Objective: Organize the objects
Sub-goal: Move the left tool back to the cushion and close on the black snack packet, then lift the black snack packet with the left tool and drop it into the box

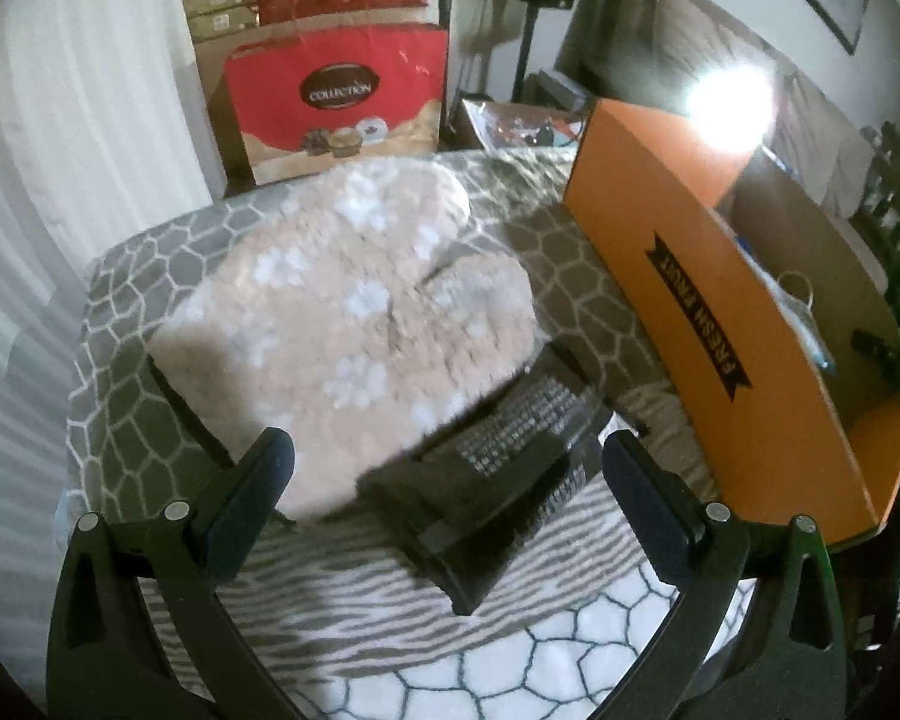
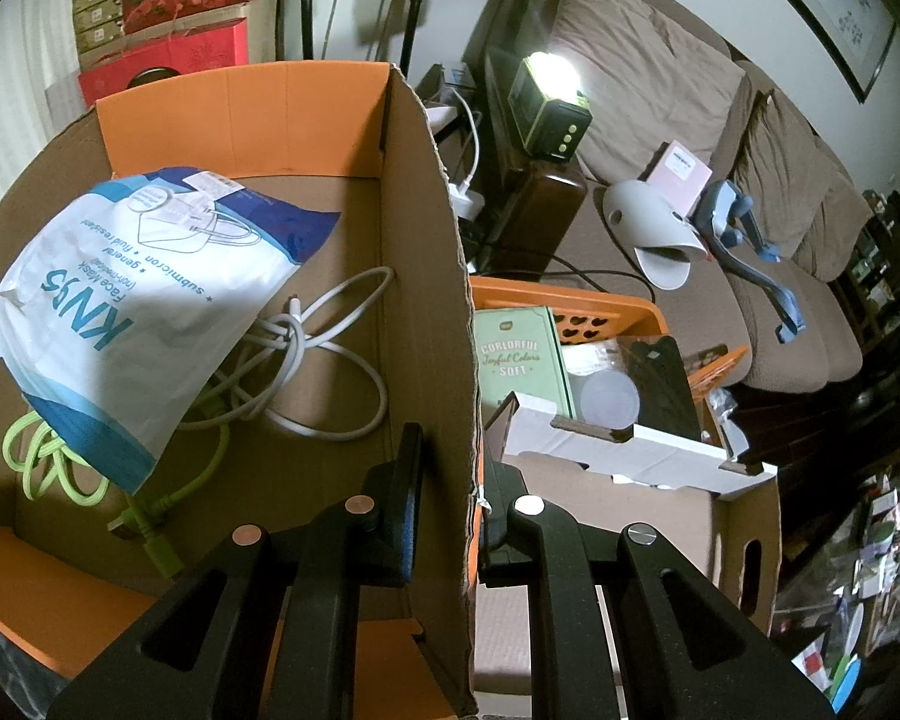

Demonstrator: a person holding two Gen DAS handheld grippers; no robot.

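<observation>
As angled, remote (image 1: 498, 468) lengthwise diagonal.

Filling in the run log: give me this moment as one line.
left tool: open over black remote | right tool: shut on box wall | in box: mask pack, cables

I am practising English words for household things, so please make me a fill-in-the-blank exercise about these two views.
1. The right hand-held gripper is shut on the ____ wall of the cardboard box.
2. In the box, the face mask bag lies partly over a white cable and a ____ cable.
3. The left hand-held gripper is ____ above a black brush.
4. The brush lies partly on a beige ____ with paw prints.

Missing words: side; green; open; blanket
</observation>
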